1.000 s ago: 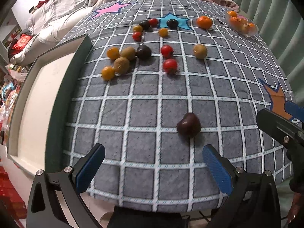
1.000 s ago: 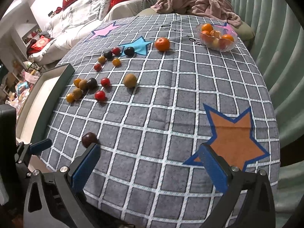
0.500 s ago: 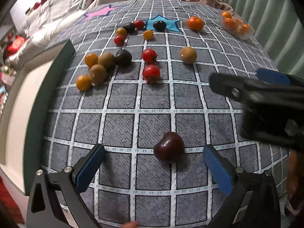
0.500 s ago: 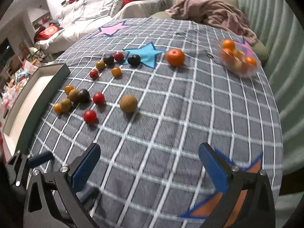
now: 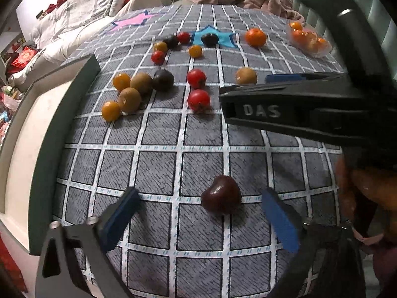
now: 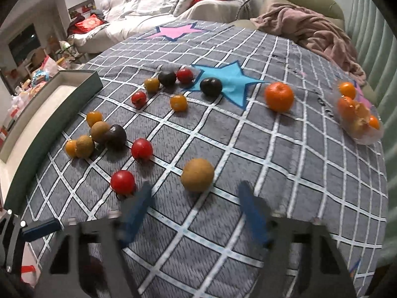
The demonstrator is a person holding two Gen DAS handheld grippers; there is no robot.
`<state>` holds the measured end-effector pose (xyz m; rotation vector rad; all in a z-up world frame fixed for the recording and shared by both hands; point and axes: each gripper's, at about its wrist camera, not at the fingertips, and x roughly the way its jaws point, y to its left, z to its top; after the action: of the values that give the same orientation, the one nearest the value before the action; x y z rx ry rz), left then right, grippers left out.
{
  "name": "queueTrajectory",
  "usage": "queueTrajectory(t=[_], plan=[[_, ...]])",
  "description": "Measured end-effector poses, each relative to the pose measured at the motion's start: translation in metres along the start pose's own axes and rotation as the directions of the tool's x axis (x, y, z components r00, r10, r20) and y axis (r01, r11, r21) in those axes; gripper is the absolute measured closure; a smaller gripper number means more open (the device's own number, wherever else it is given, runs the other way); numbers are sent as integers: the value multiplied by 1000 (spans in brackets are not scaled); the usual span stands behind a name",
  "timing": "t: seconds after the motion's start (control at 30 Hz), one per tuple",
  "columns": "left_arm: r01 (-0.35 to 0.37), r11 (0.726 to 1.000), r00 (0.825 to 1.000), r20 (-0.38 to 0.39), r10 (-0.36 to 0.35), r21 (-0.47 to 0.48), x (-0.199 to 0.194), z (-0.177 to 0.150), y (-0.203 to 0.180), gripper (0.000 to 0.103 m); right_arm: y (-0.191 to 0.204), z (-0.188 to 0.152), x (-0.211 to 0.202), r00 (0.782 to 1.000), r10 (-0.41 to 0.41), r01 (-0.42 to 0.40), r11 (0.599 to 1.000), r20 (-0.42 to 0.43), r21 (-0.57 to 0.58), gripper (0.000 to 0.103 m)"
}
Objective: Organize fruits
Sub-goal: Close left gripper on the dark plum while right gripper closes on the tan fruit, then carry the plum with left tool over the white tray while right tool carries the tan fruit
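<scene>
A woven, matt cloth [image 5: 203, 129] with a printed grid is seen under the fruit. A glossy, smooth skin is shown by the dark plum [image 5: 220, 195]; a dull, rough skin by the brown fruit [image 6: 197, 175]. Blue rubbery pads [image 5: 280, 219] are carried on matt black plastic.

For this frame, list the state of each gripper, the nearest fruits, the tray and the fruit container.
Left gripper: open, fingers either side of the dark red cherry, not touching.
Dark red cherry: loose on the cloth.
Right gripper: open, empty, blurred.
Round brown fruit: on the cloth just ahead of the right gripper.
Green-rimmed white tray: no fruit visible inside.
Clear plastic container: holds orange fruit.
</scene>
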<state>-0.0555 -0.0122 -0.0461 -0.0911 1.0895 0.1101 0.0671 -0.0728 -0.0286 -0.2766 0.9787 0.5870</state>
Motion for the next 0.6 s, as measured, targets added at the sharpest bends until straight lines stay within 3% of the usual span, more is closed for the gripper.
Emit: queueTrajectory(t=[0.03,0.1,0.13,0.23,0.33,0.47,0.6], plan=[[1,1000,1000,6,-1,3,-2,0,0,19,0,1,0,1000,-1,1,1000,5,2,43],[5,1000,1000,8,-5,9,-2,2,-2,24,-3,3,0,1000,5,-5,1000,7,14,72],[5,1000,1000,13,-5,8,-3,2,-2,31,-5,3,-1,1000,13,-14,1000,6,28,74],[13,1000,999,31,-13,18,-7,4,-4,56,-11,-2,-6,999,37,-38,997,12,72,74],[38,999,999,36,-39,38,-7,3,-8,71,-16,-9,-11,998,55,-56,993,12,108,74],[47,997,998,44,-50,63,-9,-1,-10,73,-23,-24,-25,997,79,-81,983,18,164,74],[93,995,995,29,-94,30,-13,-3,1,73,-24,-41,-38,996,85,-87,977,18,194,74]])
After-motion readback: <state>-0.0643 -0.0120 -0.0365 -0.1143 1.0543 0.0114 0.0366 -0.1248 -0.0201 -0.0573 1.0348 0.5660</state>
